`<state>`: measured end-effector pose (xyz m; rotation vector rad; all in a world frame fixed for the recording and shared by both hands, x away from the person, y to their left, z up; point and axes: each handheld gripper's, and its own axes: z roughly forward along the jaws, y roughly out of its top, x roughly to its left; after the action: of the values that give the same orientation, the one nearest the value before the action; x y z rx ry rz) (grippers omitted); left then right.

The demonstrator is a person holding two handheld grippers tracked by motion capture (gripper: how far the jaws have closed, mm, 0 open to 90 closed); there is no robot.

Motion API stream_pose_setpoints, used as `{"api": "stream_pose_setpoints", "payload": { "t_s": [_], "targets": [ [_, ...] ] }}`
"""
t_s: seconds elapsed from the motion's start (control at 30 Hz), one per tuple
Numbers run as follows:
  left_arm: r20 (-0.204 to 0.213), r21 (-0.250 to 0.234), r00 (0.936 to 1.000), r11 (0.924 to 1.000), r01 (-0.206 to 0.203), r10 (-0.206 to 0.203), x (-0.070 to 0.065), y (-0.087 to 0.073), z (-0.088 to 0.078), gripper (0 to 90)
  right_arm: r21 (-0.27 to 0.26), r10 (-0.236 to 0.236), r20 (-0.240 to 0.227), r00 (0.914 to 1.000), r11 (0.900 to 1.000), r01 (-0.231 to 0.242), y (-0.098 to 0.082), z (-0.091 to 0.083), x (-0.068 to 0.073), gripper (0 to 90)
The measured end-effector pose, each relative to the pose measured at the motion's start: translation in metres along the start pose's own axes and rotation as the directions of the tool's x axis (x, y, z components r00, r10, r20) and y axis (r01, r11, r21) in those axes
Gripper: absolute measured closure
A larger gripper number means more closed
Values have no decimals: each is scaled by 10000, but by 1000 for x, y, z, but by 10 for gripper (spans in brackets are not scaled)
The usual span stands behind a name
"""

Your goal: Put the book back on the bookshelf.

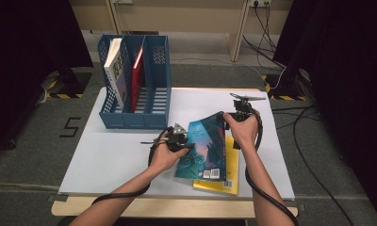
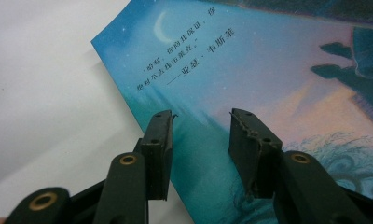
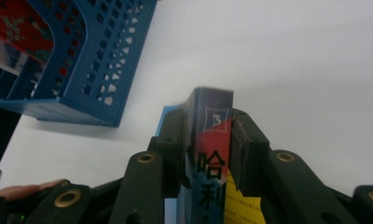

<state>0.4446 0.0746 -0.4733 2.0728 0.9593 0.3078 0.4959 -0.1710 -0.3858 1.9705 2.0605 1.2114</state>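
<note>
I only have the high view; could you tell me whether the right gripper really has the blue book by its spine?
Observer: Yes. In the right gripper view the right gripper has a jaw pressed on each side of the spine of the blue book.
Operator: Thank you. Is anything printed on that spine?
Observer: A white 3 near its top end, with large dark characters below it.
Operator: And is the left gripper clamping the cover?
Observer: No. The left gripper has its jaws apart in front of the cover, near its edge, and nothing is pinched.
Operator: What does the cover show there?
Observer: A crescent moon and three lines of dark print.
</note>
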Motion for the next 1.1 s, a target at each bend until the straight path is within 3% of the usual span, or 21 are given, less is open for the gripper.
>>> {"api": "stream_pose_setpoints", "payload": {
  "t_s": [0.2, 0.27, 0.43, 0.5, 0.6, 0.67, 0.77, 0.87, 1.1],
  "targets": [
    [-45, 45, 10000, 10000, -54, 54, -1, 0, 0, 586, 408, -71, -53, 10000, 9991, 73, -5, 4, -3, 689],
    [-69, 56, 9999, 10000, -80, 81, -1, 1, 0, 586, 816, -41, -110, 9999, 9967, 50, -6, 6, -4, 691],
    [-96, 44, 9999, 10000, -61, 61, -1, 0, 0, 584, 998, -122, -55, 9999, 9949, 127, -8, 8, -6, 700],
    [-116, 46, 9999, 9999, -122, 122, -1, 0, 0, 583, 1486, -85, -180, 9998, 9888, 111, -9, 11, -5, 702],
    [-162, 22, 9998, 10000, -73, 73, -1, 0, -1, 582, 1679, -74, -244, 9997, 9857, 114, -9, 11, -7, 719],
    [-144, -27, 9999, 10000, 51, -52, -1, 0, 0, 582, 1743, 144, -346, 9993, 9847, -81, -8, 9, -7, 725],
    [-57, -72, 9997, 9997, 222, -223, 1, 1, 0, 575, 1751, 99, -311, 9995, 9845, -43, -7, 8, -4, 729],
    [262, -108, 9985, 9988, 483, -480, 2, 3, -2, 554, 1743, 238, -419, 9988, 9846, -162, -6, 7, -2, 736],
    [633, -443, 9966, 9975, 549, -520, -6, 13, -11, 513, 1428, 431, -633, 9971, 9892, -337, -2, 2, 5, 743]
  ]
}}
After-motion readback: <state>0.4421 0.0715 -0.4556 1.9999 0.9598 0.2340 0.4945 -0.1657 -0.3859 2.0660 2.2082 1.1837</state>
